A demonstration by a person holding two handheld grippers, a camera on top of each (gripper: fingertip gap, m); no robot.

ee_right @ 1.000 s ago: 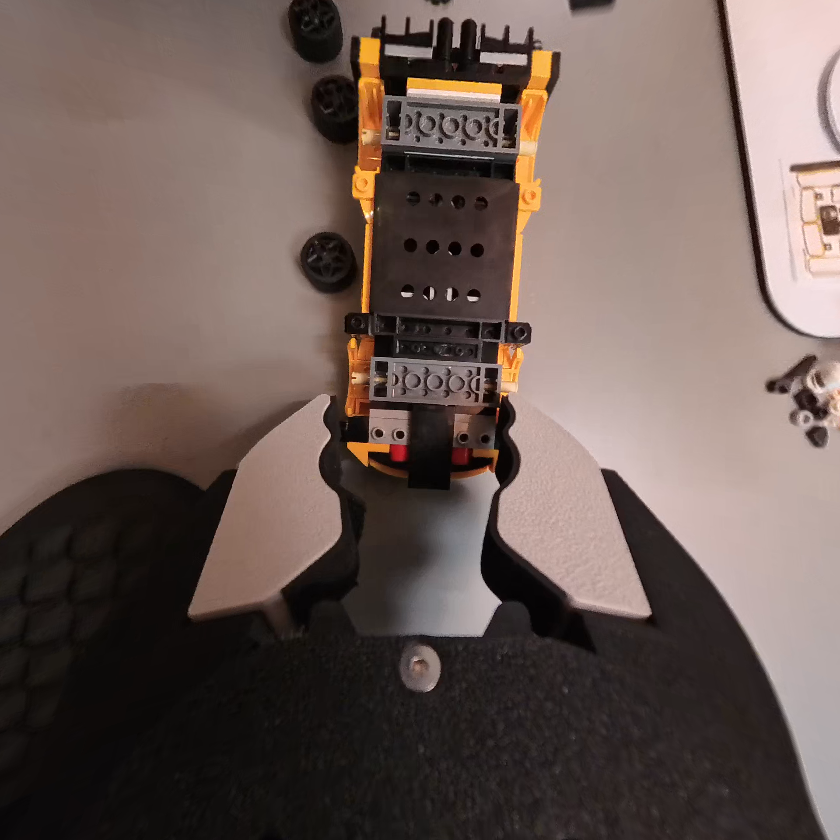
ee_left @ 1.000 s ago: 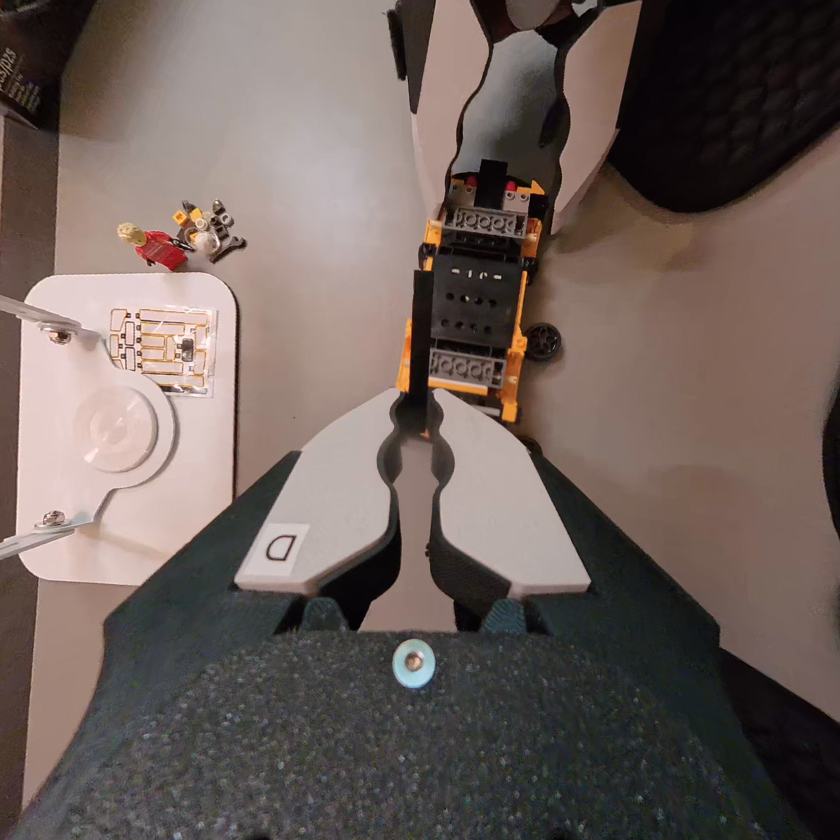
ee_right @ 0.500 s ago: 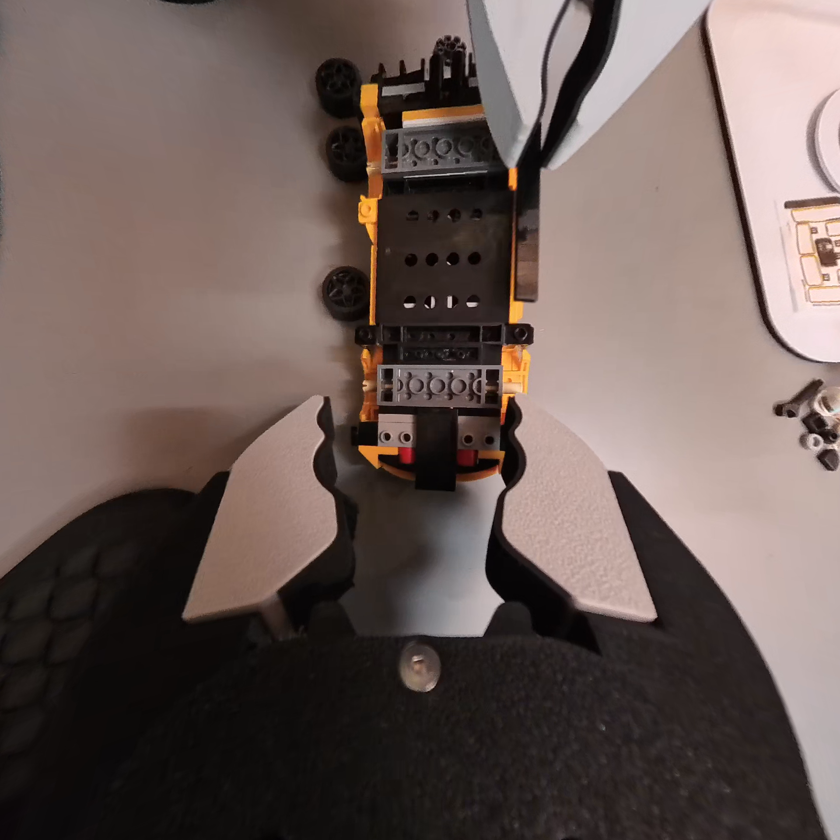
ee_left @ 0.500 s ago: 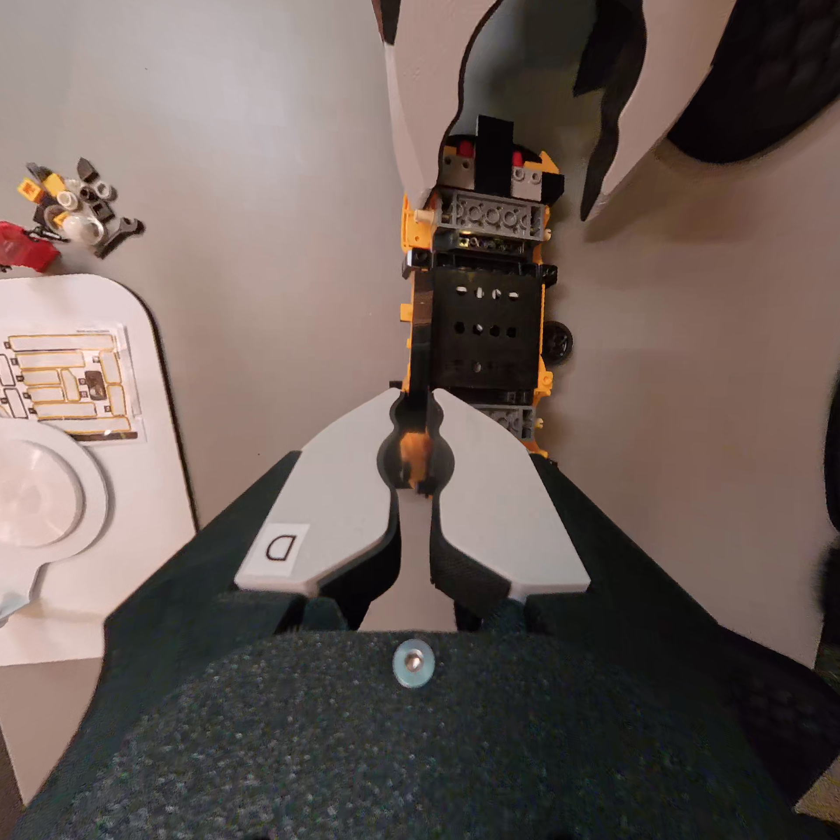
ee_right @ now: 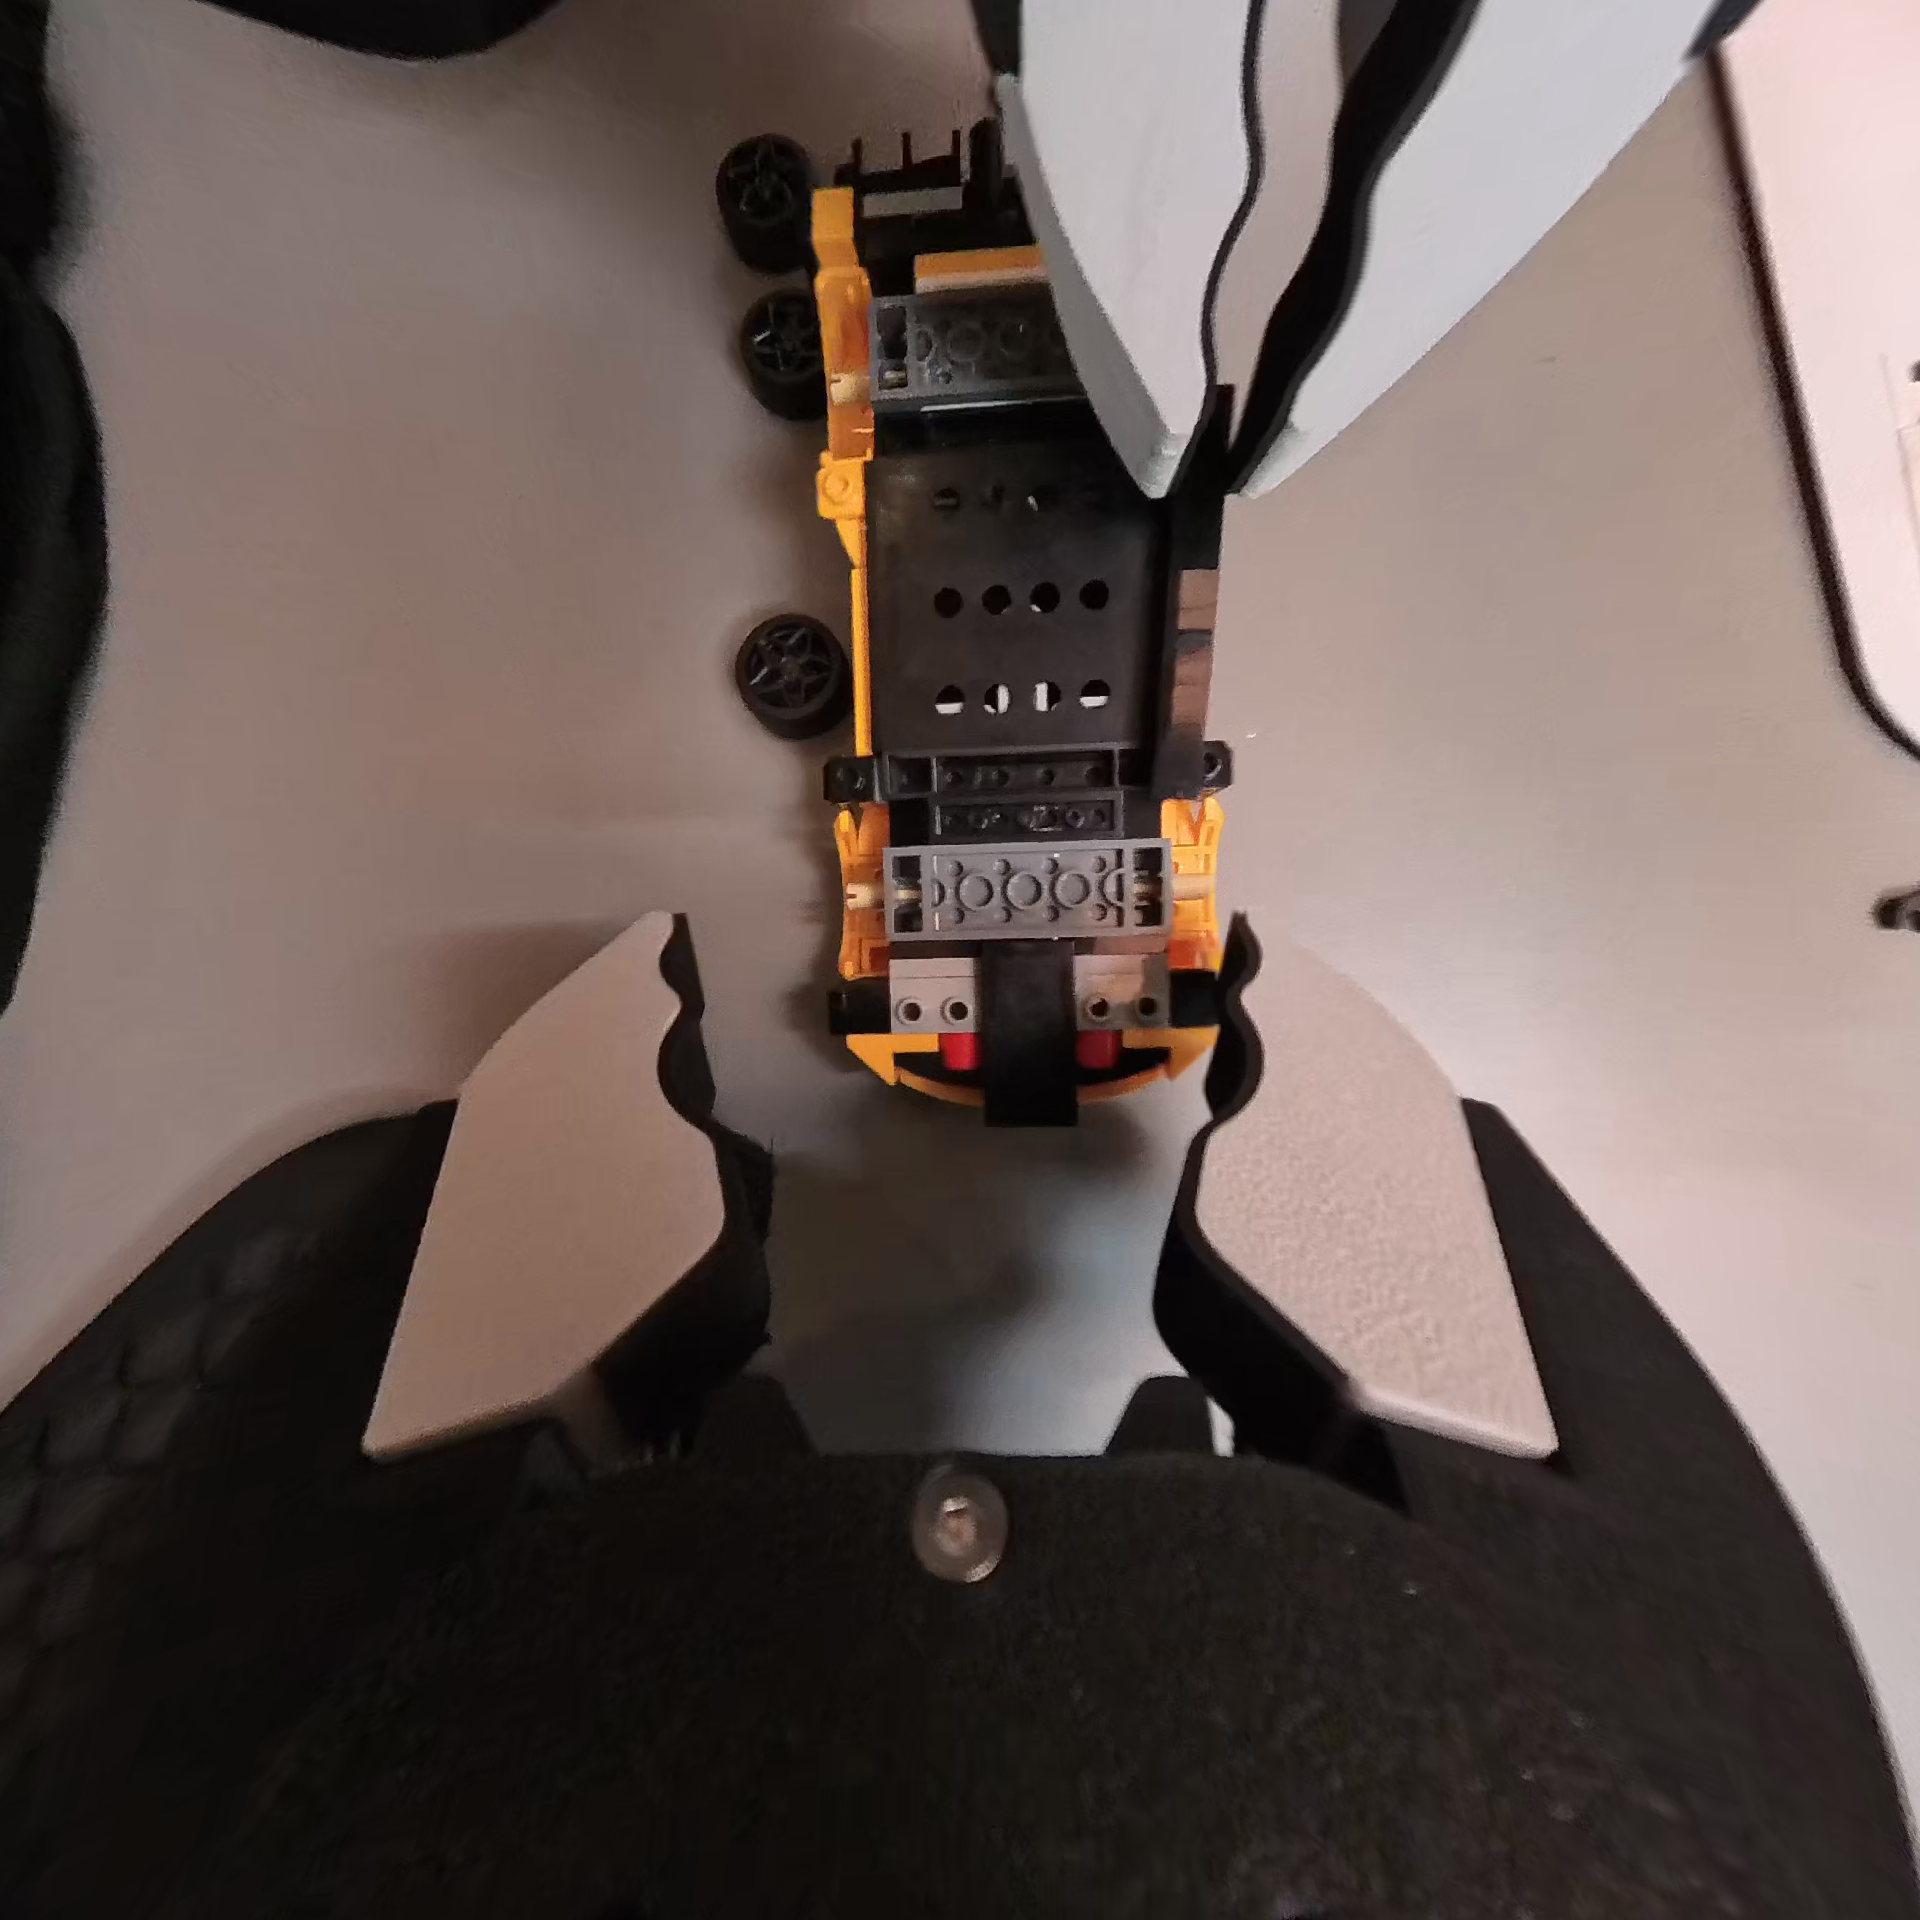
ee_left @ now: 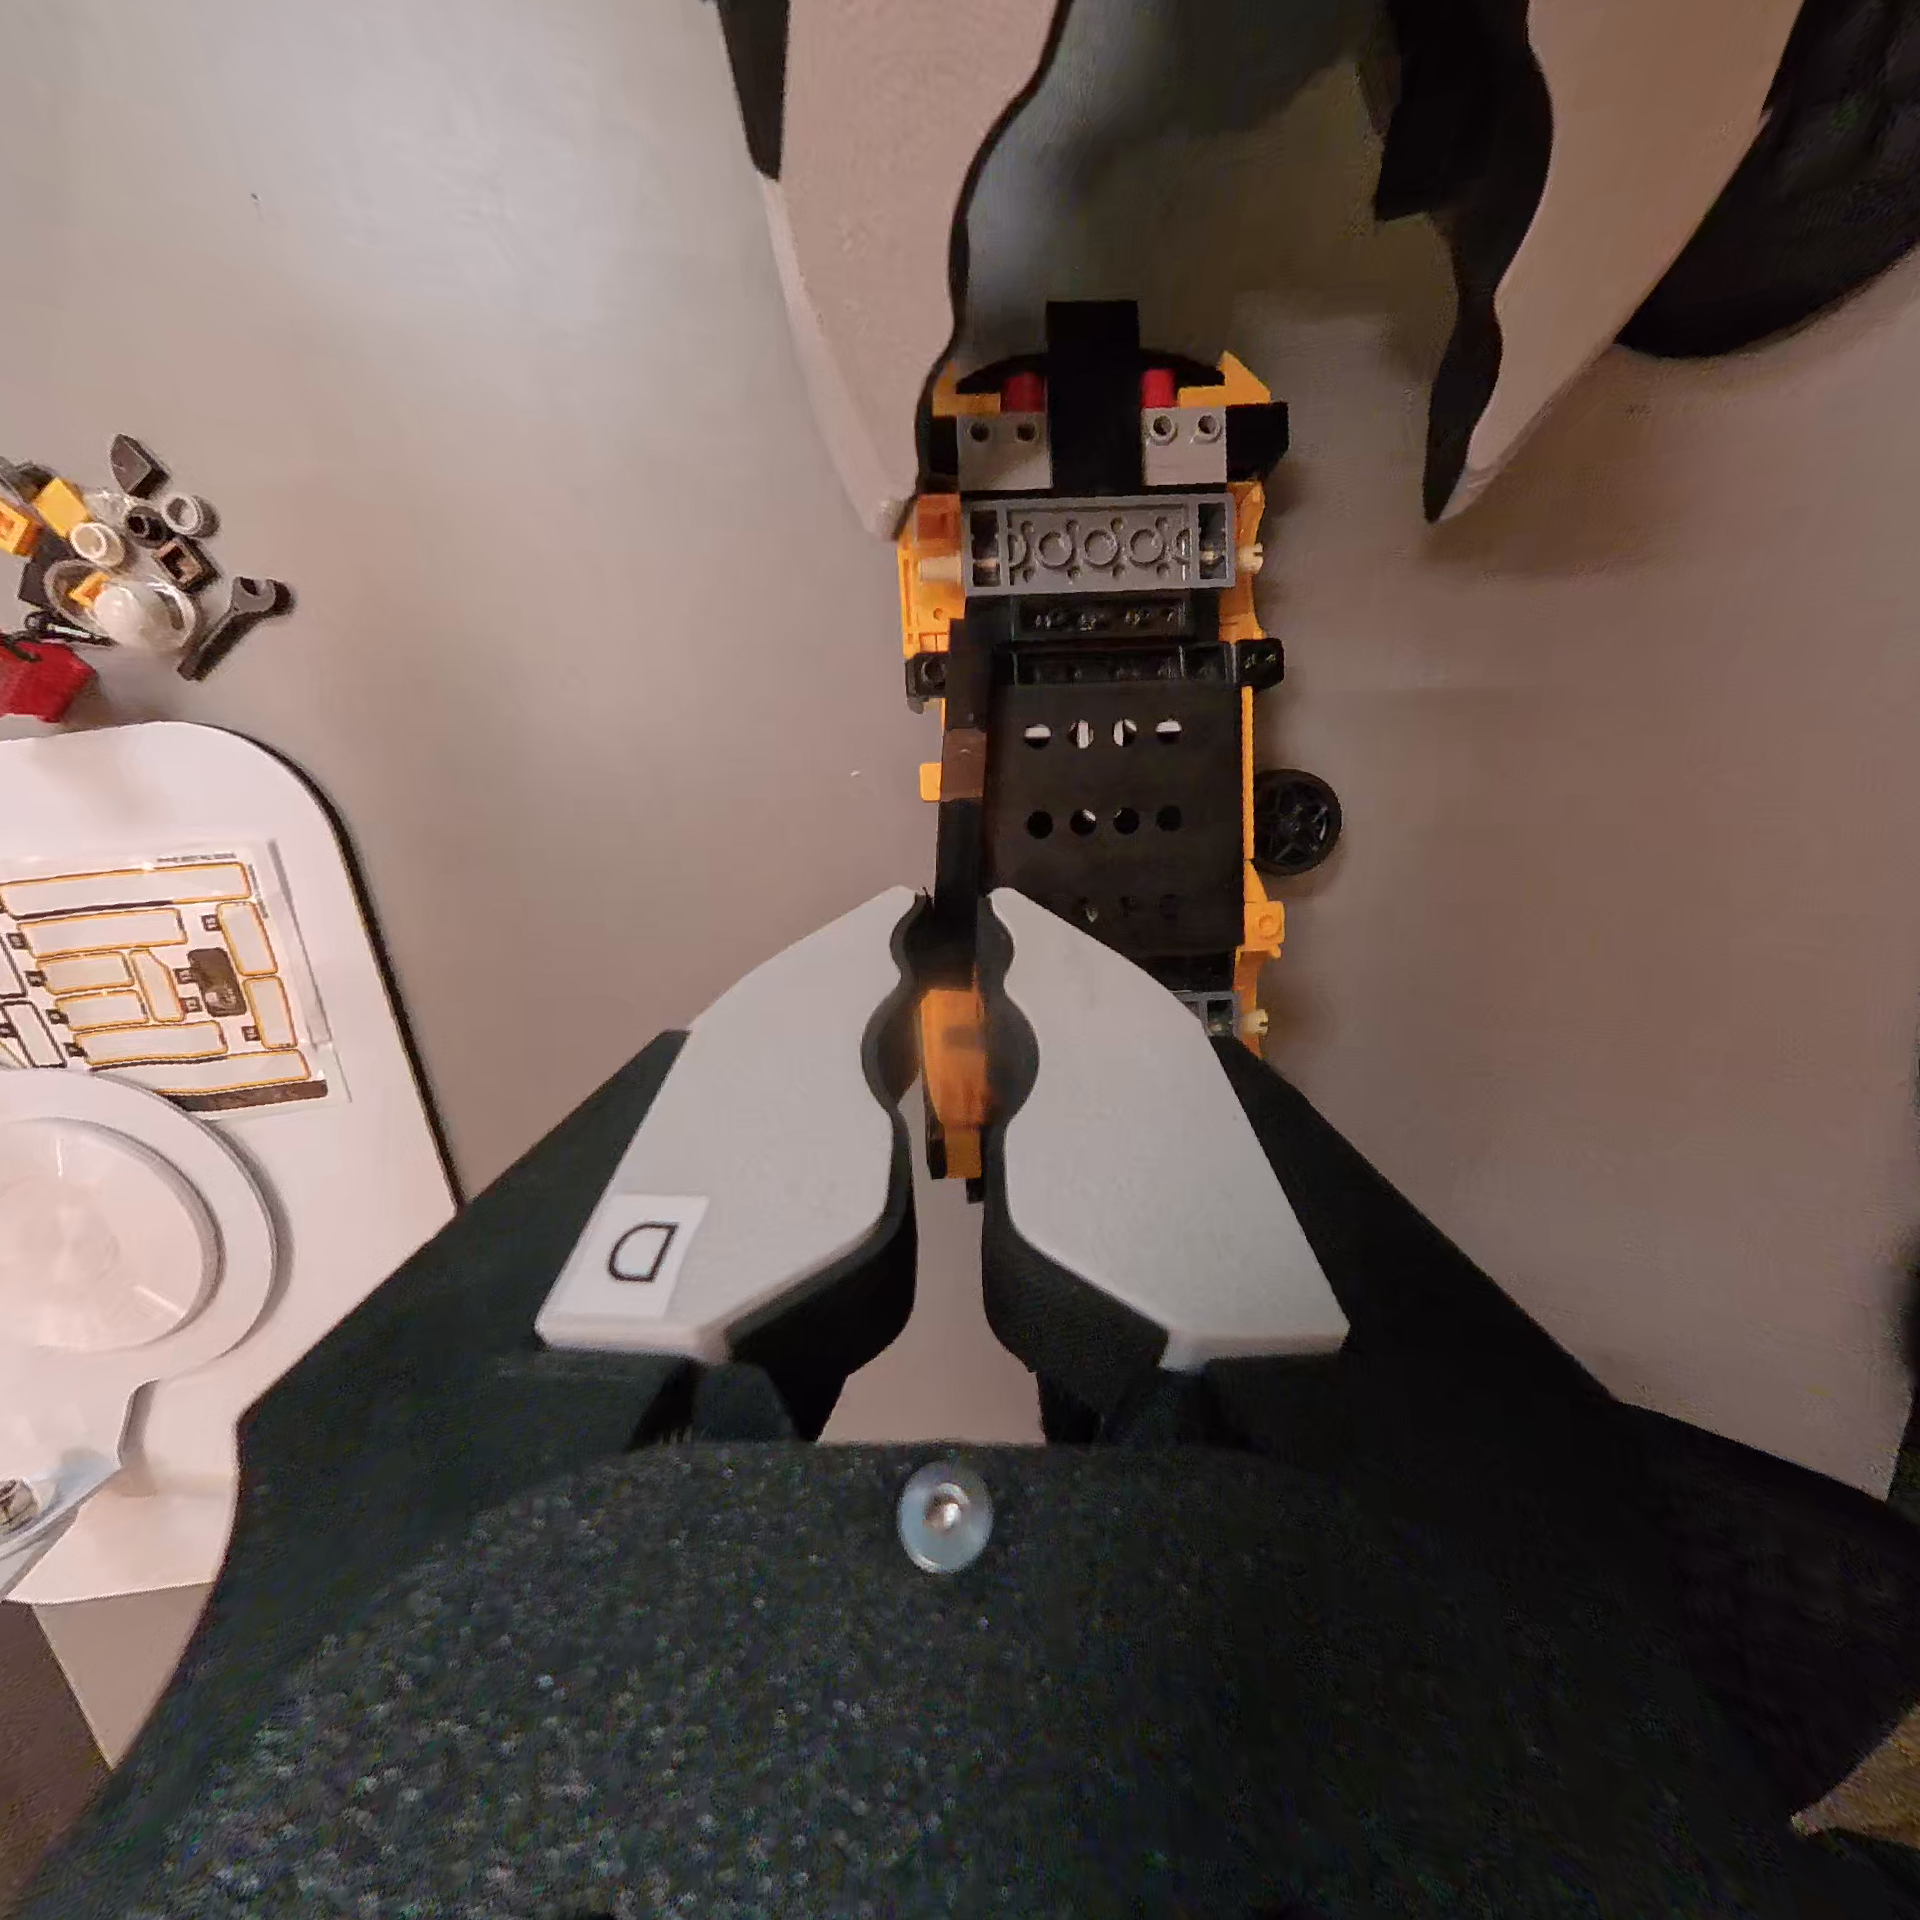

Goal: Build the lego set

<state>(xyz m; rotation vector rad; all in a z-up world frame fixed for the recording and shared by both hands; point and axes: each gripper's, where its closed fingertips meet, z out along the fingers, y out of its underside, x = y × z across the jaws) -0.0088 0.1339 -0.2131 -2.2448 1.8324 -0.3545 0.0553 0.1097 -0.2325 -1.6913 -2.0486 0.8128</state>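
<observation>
Left gripper [ee_left: 948, 940]: clamped on black strip [ee_left: 958, 831], now laid along car chassis [ee_left: 1117, 821] edge; right gripper [ee_right: 956, 987] released, wide.

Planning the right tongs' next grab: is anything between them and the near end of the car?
Nothing visible. The right tongs are open, with only bare table before the upside-down lego car. The left tongs, holding a black strip, are at the far end.
</observation>
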